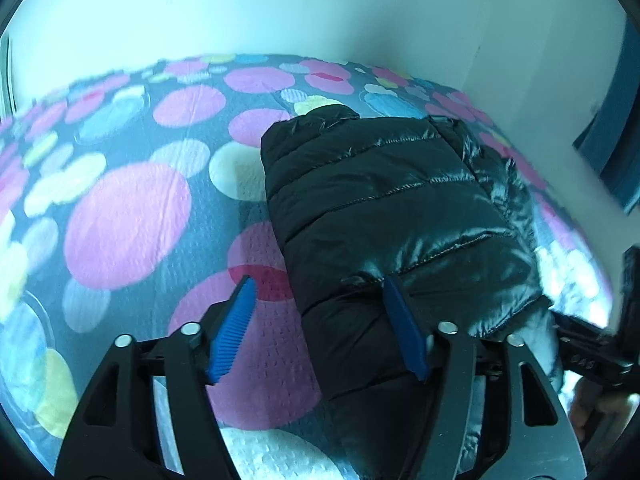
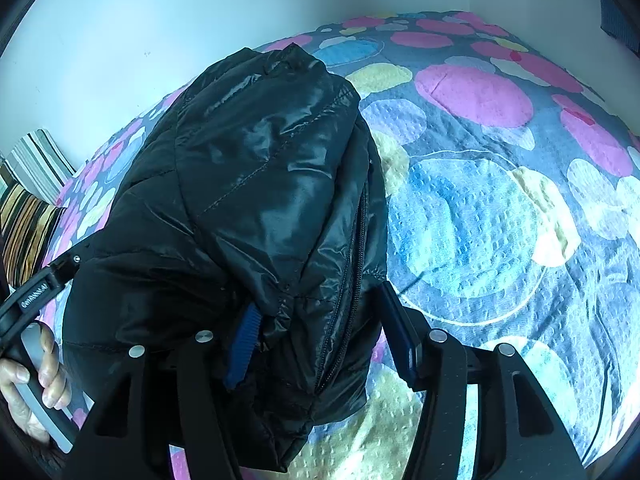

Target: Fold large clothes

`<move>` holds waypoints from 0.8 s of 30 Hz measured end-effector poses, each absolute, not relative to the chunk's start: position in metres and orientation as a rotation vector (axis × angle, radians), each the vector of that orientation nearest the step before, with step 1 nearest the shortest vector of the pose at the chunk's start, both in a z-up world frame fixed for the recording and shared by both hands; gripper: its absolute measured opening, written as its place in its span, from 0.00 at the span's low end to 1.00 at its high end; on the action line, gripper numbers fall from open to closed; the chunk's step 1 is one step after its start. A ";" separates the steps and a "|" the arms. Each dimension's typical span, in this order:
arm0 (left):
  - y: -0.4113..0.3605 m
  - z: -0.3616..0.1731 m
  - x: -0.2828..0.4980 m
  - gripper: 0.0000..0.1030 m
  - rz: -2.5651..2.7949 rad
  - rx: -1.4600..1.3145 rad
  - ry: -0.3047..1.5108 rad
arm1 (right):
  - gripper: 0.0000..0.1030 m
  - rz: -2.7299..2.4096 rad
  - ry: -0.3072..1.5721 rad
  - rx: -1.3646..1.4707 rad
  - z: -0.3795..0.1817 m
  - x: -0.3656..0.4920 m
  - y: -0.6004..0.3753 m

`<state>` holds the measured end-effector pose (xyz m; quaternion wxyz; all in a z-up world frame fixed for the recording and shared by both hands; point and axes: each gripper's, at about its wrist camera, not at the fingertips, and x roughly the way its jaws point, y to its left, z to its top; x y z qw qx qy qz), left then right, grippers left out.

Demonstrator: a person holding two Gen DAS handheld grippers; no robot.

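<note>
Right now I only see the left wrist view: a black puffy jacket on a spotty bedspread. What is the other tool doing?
Observer: The right tool is open, with its fingers either side of the jacket at its near edge.
Operator: Does the jacket have a fastening?
Observer: Yes, a zipper runs along that edge, between the fingers.
Operator: Anything else on the bed?
Observer: A striped pillow lies at the far left, by the wall.
</note>
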<state>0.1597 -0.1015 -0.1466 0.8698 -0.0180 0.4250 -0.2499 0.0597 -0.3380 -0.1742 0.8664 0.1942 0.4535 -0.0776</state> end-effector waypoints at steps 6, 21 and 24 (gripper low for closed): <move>-0.089 -0.154 0.172 0.78 -0.593 -0.155 0.942 | 0.57 -0.154 0.944 0.415 -0.176 0.061 -0.341; -0.094 -0.155 0.179 0.80 -0.619 -0.169 0.947 | 0.60 -0.091 0.871 0.468 -0.147 0.052 -0.352; -0.094 -0.154 0.179 0.80 -0.618 -0.162 0.941 | 0.60 -0.082 0.856 0.474 -0.139 0.050 -0.354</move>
